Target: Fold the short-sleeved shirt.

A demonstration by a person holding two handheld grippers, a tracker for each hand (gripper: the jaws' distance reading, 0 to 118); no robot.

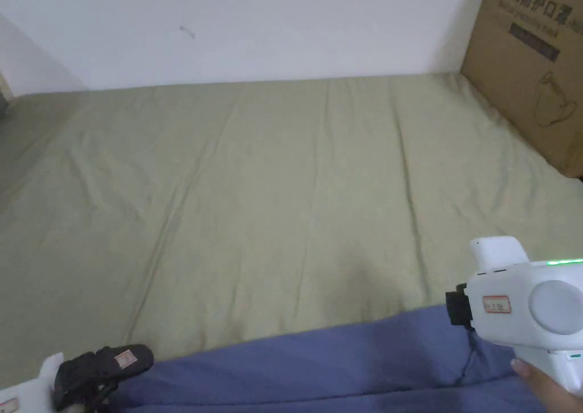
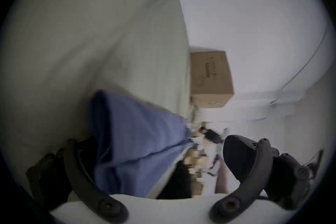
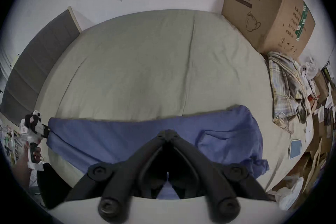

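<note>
The blue shirt [image 1: 319, 363] runs off the head view's lower edge between the two tongs, so its near part goes unseen. The left tongs [image 1: 122, 363] are cropped at the corner there. Beyond the left tongs [image 2: 160, 164] in their own view, the clutter [image 2: 201, 160] is too blurred to identify. The right tongs [image 3: 168, 134] hide the shirt fabric behind them.

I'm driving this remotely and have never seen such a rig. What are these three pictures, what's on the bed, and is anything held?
No robot arm here: a person holds a two-jaw gripper in each hand. The head view looks down from the person's head; the other two cameras ride on the grippers. A blue shirt lies along the near edge of the green bed, a cardboard box at its far right corner. The right gripper has its jaws together over the shirt. The left gripper has its jaws apart, with shirt cloth between them.
</note>
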